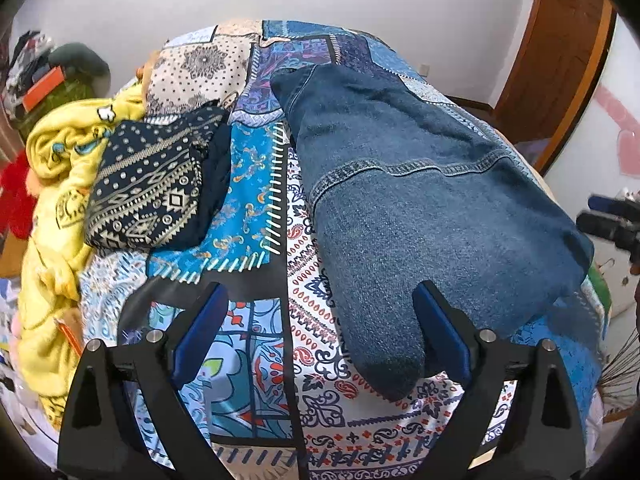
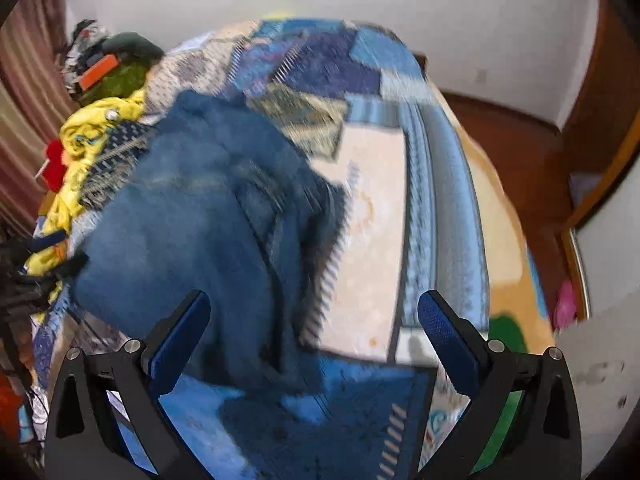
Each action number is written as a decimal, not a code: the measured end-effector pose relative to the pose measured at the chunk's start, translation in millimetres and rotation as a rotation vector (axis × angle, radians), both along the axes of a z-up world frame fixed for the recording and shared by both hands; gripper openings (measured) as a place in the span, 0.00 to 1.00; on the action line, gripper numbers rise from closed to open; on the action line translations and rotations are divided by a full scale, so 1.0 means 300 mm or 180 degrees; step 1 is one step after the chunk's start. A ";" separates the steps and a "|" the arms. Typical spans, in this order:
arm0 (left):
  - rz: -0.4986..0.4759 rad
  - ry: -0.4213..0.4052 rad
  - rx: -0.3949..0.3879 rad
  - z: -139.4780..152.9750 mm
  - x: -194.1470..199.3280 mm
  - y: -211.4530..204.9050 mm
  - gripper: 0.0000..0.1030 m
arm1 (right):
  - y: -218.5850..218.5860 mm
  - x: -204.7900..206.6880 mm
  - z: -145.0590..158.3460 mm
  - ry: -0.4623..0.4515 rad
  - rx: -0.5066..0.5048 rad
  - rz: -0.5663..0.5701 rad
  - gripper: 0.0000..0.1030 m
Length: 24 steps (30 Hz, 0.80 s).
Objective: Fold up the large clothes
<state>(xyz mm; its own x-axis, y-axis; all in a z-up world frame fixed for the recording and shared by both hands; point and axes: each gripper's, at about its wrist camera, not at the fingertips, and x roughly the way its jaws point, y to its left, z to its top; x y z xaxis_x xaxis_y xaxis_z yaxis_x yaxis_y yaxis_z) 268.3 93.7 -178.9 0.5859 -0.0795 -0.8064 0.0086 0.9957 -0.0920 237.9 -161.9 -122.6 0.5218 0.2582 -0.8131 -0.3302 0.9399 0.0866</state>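
Note:
A blue denim garment (image 1: 420,200) lies folded lengthwise on the patchwork bedspread (image 1: 256,184), its near end between my left fingers. My left gripper (image 1: 320,324) is open above the bed, its right finger against the denim's near edge. In the blurred right wrist view the same denim (image 2: 200,232) lies left of centre. My right gripper (image 2: 314,328) is open, holds nothing and hovers over the denim's right edge. The right gripper shows in the left wrist view (image 1: 612,220) at the far right.
A folded dark patterned garment (image 1: 156,188) lies left of the denim. A yellow blanket (image 1: 52,208) is heaped along the bed's left side. A cluttered pile (image 1: 44,76) stands at the back left. A wooden door (image 1: 560,60) and floor lie right.

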 end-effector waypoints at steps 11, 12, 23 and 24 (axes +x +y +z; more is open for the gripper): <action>0.0016 0.0017 -0.0064 -0.016 0.008 0.023 0.97 | 0.137 0.220 -0.111 0.0498 0.0153 0.0249 0.99; 0.0004 0.0018 -0.0065 -0.016 0.009 0.024 0.97 | 0.122 0.232 -0.118 0.0525 0.0140 0.0210 0.99; -0.0038 0.0270 -0.0495 0.047 0.180 0.150 0.97 | -0.047 0.213 -0.016 0.0277 0.0272 0.0004 1.00; -0.0041 0.0290 -0.0545 0.049 0.198 0.156 0.97 | -0.049 0.216 -0.010 0.0303 0.0385 0.0026 1.00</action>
